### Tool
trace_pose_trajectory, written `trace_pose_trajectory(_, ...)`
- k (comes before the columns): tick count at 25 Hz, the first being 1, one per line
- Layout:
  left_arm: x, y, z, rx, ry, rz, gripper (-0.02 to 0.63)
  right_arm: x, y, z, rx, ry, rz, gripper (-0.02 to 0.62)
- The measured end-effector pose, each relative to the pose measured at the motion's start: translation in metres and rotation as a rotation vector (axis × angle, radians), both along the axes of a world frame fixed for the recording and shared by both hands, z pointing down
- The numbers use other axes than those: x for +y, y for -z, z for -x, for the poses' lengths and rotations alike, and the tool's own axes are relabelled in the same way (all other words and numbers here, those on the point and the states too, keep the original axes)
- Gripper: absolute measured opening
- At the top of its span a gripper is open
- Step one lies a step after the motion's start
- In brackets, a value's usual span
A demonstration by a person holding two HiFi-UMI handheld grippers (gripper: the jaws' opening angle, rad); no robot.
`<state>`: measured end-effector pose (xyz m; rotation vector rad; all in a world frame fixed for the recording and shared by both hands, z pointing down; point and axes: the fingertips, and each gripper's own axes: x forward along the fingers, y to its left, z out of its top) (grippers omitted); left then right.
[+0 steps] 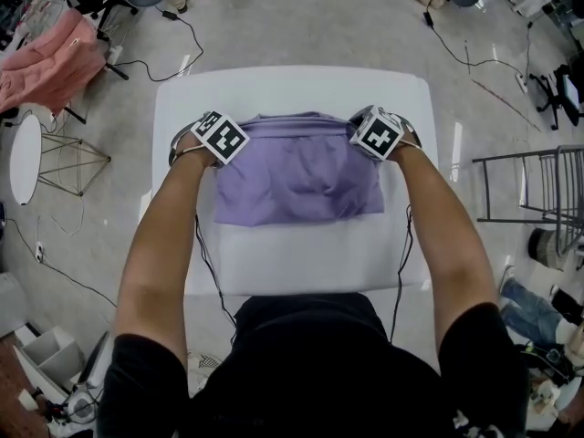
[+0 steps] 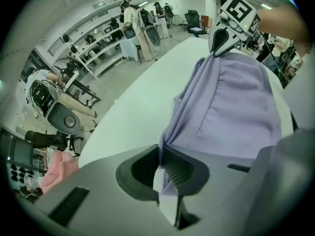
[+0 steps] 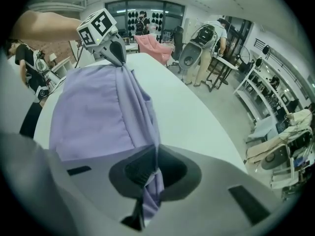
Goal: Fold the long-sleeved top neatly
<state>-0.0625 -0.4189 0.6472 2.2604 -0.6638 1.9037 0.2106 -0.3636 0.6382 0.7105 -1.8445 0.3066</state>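
Top [image 1: 297, 176] on table [image 1: 292, 263], broad near margin

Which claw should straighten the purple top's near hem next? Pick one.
Left claw, probably: the purple top's near hem seems to reach closer to the person on its side. It must release its far corner first.

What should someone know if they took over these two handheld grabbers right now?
Left gripper: shut on the far left corner of the purple top.
Right gripper: shut on the far right corner of it.
The top lies on the white table, its far edge stretched between the two grippers.
Done: it is already folded into a compact rectangle, with no sleeves showing.
Left: probably set the held edge down flat, let go, and check whether it needs another fold.
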Motion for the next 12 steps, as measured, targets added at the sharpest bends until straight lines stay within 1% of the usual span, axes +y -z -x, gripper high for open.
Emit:
trace_pose_trajectory(2,0.001,0.004,-0.002,0.027,0.002,-0.010,0.031,0.003,0.004,-0.003,-0.012,-0.038,0.002,0.034)
trace_pose_trajectory(3,0.002,0.007,-0.002,0.042,0.005,-0.015,0.042,0.004,0.009,-0.004,-0.031,-0.060,0.000,0.051)
trace_pose_trajectory(5,0.003,0.015,0.002,0.057,0.014,-0.027,0.066,0.005,0.023,-0.005,-0.060,-0.097,-0.026,0.072)
trace_pose_trajectory(9,0.003,0.035,0.020,0.066,0.012,-0.078,0.071,0.004,0.051,-0.015,-0.050,-0.163,-0.103,0.075)
trace_pose_trajectory(12,0.007,0.053,0.027,0.102,0.019,-0.117,0.071,0.012,0.075,-0.017,-0.063,-0.215,-0.163,0.069)
